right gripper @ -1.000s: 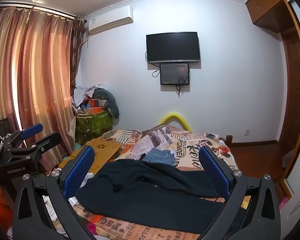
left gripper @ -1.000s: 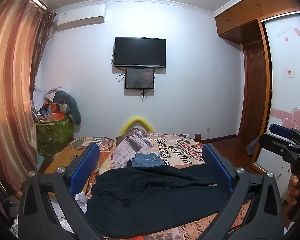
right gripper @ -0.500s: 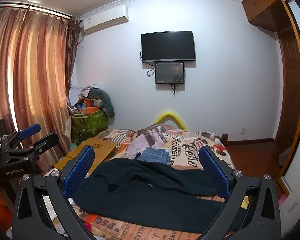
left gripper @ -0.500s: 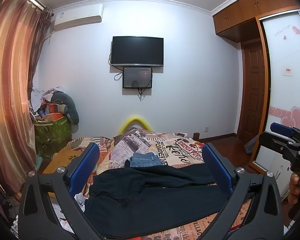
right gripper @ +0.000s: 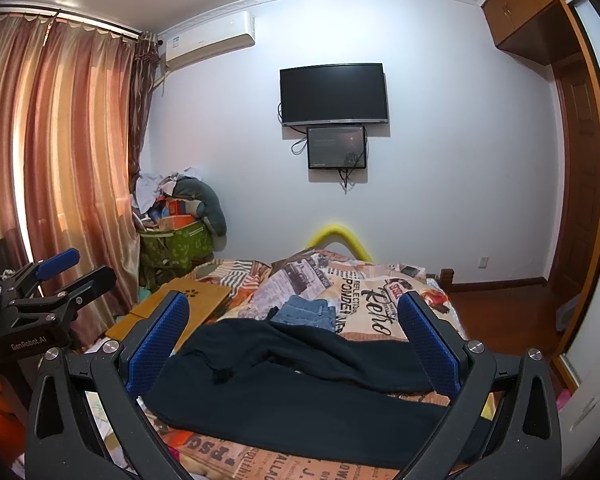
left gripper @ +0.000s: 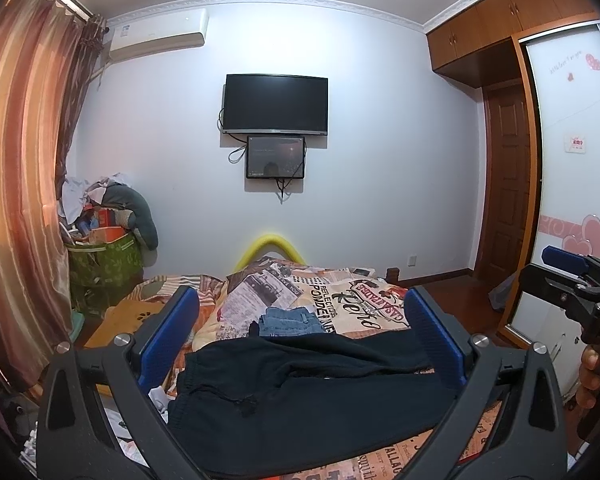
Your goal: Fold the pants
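Note:
Black pants (left gripper: 300, 392) lie spread across the near end of the bed, waistband with a drawstring to the left, legs running right. They also fill the foreground of the right wrist view as black pants (right gripper: 300, 384). My left gripper (left gripper: 298, 308) hovers above them, open, its blue pads wide apart and nothing between them. My right gripper (right gripper: 294, 310) is likewise open and held above the cloth. Each gripper shows at the edge of the other's view: the right gripper (left gripper: 572, 280) at far right, the left gripper (right gripper: 56, 284) at far left.
Folded blue jeans (left gripper: 290, 320) rest just beyond the pants on the printed bedspread (left gripper: 352, 304). A wooden lap tray (right gripper: 180, 304) lies on the bed's left. A green laundry basket (left gripper: 104, 264) piled with items stands by the curtains. A wardrobe (left gripper: 572, 184) lines the right.
Both views shift slightly; the grippers rise a little and tilt up. The pants lie where they were and both grippers stay open.

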`<act>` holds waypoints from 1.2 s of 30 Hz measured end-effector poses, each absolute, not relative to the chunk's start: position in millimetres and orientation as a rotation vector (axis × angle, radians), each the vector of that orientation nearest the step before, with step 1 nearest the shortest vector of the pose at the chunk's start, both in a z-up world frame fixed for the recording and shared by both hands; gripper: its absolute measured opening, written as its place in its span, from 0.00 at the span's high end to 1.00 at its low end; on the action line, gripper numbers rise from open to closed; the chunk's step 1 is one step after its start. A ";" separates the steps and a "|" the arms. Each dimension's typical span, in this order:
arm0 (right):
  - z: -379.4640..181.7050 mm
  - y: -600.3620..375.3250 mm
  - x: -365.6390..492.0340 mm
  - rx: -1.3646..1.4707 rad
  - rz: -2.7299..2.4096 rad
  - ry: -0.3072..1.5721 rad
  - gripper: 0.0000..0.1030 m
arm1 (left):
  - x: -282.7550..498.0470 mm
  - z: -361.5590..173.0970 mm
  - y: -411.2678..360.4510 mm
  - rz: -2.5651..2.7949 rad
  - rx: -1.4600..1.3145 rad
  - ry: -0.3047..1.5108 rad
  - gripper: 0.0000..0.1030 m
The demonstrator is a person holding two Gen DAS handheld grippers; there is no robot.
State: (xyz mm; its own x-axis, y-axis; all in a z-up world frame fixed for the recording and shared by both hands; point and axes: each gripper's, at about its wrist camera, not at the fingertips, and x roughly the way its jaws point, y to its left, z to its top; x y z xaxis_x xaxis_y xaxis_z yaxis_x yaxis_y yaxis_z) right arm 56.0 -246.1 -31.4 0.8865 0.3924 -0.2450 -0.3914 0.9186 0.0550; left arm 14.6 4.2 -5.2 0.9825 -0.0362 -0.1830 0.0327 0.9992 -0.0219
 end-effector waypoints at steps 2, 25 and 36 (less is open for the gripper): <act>-32.0 -245.9 56.6 0.004 0.408 0.255 0.00 | 13.8 -6.8 3.3 -0.035 -0.022 0.184 0.00; -33.5 -243.3 57.7 -0.008 0.399 0.250 0.00 | 17.4 -8.1 9.9 -0.033 -0.044 0.190 0.00; -33.9 -242.8 57.8 -0.008 0.398 0.251 0.00 | 17.1 -9.9 11.9 -0.037 -0.047 0.190 0.00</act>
